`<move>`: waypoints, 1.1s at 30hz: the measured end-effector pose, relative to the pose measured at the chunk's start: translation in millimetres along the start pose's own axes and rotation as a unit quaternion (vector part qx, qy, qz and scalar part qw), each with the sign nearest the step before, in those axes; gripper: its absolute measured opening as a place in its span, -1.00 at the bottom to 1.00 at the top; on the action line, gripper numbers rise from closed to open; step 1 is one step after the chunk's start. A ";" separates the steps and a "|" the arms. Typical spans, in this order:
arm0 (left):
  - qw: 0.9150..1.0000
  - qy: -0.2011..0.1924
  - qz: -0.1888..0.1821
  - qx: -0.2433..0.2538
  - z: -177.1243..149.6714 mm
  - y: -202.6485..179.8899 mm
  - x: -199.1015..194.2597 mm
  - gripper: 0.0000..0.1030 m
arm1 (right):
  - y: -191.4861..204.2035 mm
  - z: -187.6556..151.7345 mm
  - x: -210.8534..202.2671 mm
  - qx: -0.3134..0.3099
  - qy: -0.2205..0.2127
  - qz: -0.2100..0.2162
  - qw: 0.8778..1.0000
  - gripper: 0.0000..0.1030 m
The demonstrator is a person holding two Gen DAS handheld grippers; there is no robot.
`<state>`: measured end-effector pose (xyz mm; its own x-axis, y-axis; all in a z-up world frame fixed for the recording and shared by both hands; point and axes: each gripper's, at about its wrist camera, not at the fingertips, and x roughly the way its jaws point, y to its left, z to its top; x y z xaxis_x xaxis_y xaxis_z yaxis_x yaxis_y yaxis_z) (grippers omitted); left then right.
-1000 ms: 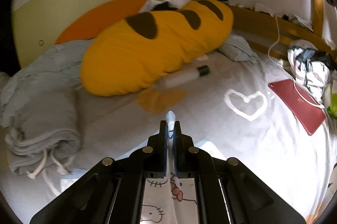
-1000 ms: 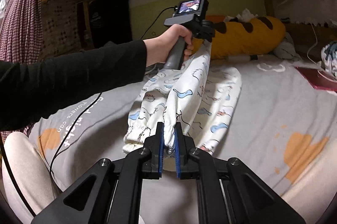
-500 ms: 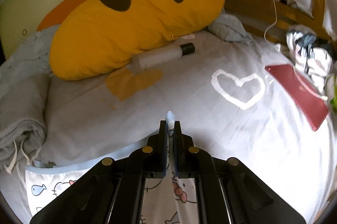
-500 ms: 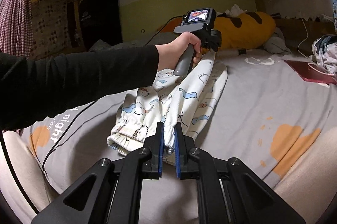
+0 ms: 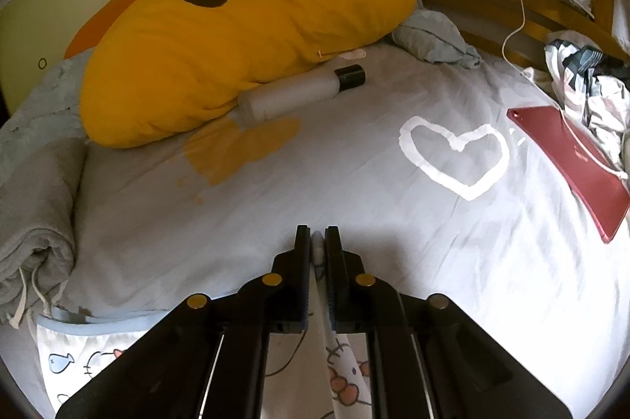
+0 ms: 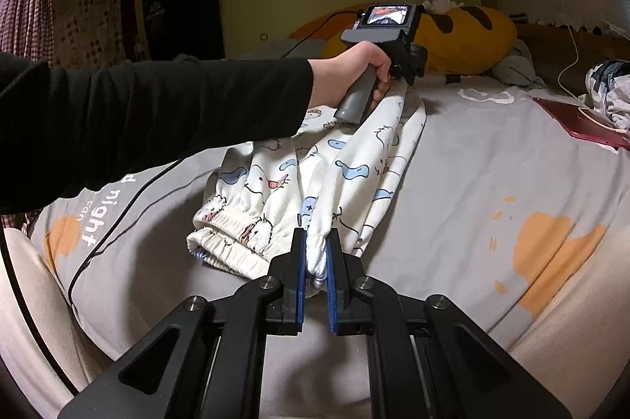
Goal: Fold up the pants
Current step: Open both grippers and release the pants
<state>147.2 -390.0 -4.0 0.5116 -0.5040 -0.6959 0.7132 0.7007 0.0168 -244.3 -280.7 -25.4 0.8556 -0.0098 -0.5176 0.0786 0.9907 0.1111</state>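
Lowered and carried farther up the bed since a second ago, left gripper (image 5: 317,241) now sitting close above the grey sheet (image 5: 393,222), with more of the printed cloth spread flat behind it than before. Nearest in the right wrist view: right gripper (image 6: 315,245), blue pads pinched together on a bunched white cuff of the cartoon-print pants (image 6: 315,167), elastic waistband or cuff gathers piled just to its left on the bed. Stretched from there up and away toward the left hand (image 6: 354,72), which grips a grey handle with a small lit screen on top. Seen from the left wrist: jaws closed to a narrow slit on a thin fold of the same pants, blue-edged cloth lying flat on the sheet at lower left. Farther out, an orange blotch and a white heart outline (image 5: 456,155) printed on the sheet, a red tablet (image 5: 571,167) with a white cable at the right edge, a folded grey towel (image 5: 35,222) at the left. Beyond these, a frosted bottle with a black cap (image 5: 299,94) lying against a long yellow bread-shaped pillow (image 5: 236,37), crumpled clothes and a wooden rail at the back.
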 end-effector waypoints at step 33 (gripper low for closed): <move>0.987 -0.140 0.076 -0.011 -127.0 56.9 -235.0 0.32 | -76.5 95.1 1.2 0.052 -0.025 -0.004 0.998 0.10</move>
<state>6.7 -167.6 69.3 0.7259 -0.5105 -0.4610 0.6096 0.7879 0.0872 -200.6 -369.3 46.1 0.8786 -0.0266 -0.4767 0.1357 0.9712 0.1959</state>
